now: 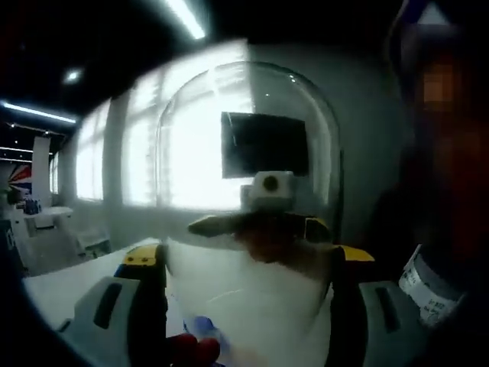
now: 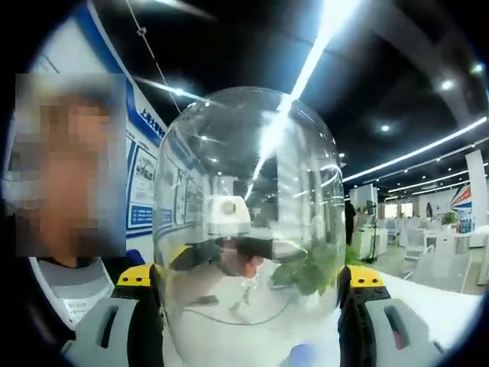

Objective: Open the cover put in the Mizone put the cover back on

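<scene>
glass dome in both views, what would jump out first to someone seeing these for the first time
The clear glass dome stands out at once, held between the yellow-tipped jaws of the right gripper and glinting under the ceiling light strips. In the left gripper view the same dome sits between the left gripper jaws against bright windows. Through the glass, each view shows the other gripper on the far side, and green leaves show low in the right gripper view.
</scene>
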Motion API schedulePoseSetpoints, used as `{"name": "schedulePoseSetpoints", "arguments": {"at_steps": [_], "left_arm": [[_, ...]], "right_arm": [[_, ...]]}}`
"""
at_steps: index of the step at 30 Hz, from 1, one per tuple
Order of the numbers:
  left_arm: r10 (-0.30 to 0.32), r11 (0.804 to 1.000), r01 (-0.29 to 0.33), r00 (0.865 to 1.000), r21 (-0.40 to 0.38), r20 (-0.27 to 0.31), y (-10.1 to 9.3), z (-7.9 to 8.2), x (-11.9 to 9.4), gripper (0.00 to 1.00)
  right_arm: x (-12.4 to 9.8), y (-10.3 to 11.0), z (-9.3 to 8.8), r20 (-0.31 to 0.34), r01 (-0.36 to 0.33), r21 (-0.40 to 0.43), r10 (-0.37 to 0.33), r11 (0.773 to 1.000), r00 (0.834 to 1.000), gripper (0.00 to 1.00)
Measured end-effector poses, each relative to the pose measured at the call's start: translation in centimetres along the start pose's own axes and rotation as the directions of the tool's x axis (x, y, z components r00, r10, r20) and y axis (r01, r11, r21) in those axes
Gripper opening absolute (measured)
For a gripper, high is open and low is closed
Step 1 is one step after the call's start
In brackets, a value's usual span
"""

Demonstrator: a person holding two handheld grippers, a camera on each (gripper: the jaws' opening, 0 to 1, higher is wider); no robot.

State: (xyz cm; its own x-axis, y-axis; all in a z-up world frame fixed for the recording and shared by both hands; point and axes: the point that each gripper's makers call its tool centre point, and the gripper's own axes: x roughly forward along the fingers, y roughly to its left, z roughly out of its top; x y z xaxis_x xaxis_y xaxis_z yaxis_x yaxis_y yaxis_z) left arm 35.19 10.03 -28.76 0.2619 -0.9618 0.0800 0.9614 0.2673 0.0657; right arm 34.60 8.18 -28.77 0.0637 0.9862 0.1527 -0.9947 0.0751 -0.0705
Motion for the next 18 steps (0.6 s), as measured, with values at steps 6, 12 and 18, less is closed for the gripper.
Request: {"name": "schedulePoseSetpoints", "arguments": {"at_steps": [6, 12, 18], "left_arm": [[0.004, 1.0, -0.004, 1.0, 0.014, 0.009, 1.5, -0.8, 0.1, 0.74], [0.007, 1.0, -0.007, 1.0, 0.011, -0.014, 2.5, -2.4, 0.2, 0.74], [0.009, 1.0, -0.009, 1.0, 0.006, -0.03, 3.1, -3.7, 0.3, 0.74]], "right_arm": [[0.1, -1.6, -0.6, 0.021, -0.005, -0.019, 0.006, 1.0, 1.0, 0.9], [0.2, -2.6, -2.1, 0.013, -0.004, -0.017, 0.004, 1.0, 1.0, 0.9], [0.1, -3.2, -3.7, -0.002, -0.006, -0.003, 0.006, 1.0, 1.0, 0.9]]}}
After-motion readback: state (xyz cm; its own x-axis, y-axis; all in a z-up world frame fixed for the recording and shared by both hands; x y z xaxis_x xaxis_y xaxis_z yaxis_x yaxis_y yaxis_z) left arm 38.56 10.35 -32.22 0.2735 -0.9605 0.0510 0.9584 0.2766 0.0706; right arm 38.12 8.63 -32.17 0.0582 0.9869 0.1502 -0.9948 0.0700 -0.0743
